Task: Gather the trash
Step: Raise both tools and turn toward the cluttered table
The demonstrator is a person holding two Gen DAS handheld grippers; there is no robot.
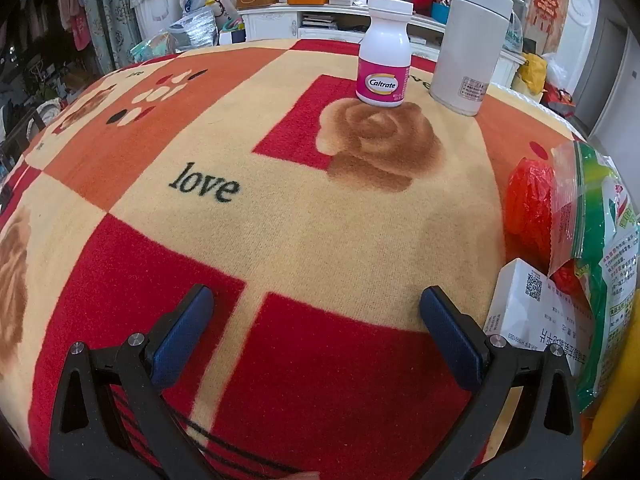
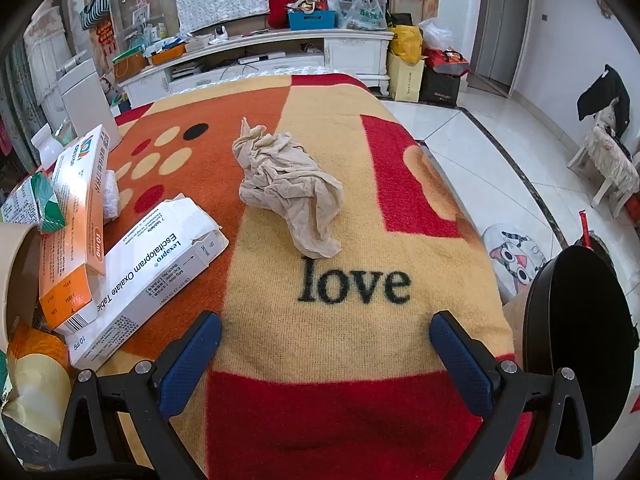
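A crumpled beige stocking [image 2: 290,190] lies on the patterned blanket ahead of my right gripper [image 2: 326,322], which is open and empty. To its left lie an opened white Lexapro box [image 2: 140,276], an orange and white medicine box [image 2: 76,224] and a paper cup [image 2: 18,272] on its side. My left gripper [image 1: 316,298] is open and empty above the blanket. To its right lie a white box [image 1: 528,304], a red plastic bag [image 1: 530,204] and a green printed wrapper [image 1: 604,280].
A Caltrate bottle [image 1: 385,52] and a white flask [image 1: 468,40] stand at the blanket's far side. A black round bin [image 2: 580,344] stands at the table's right edge, over the tiled floor. A white cabinet [image 2: 280,56] runs behind.
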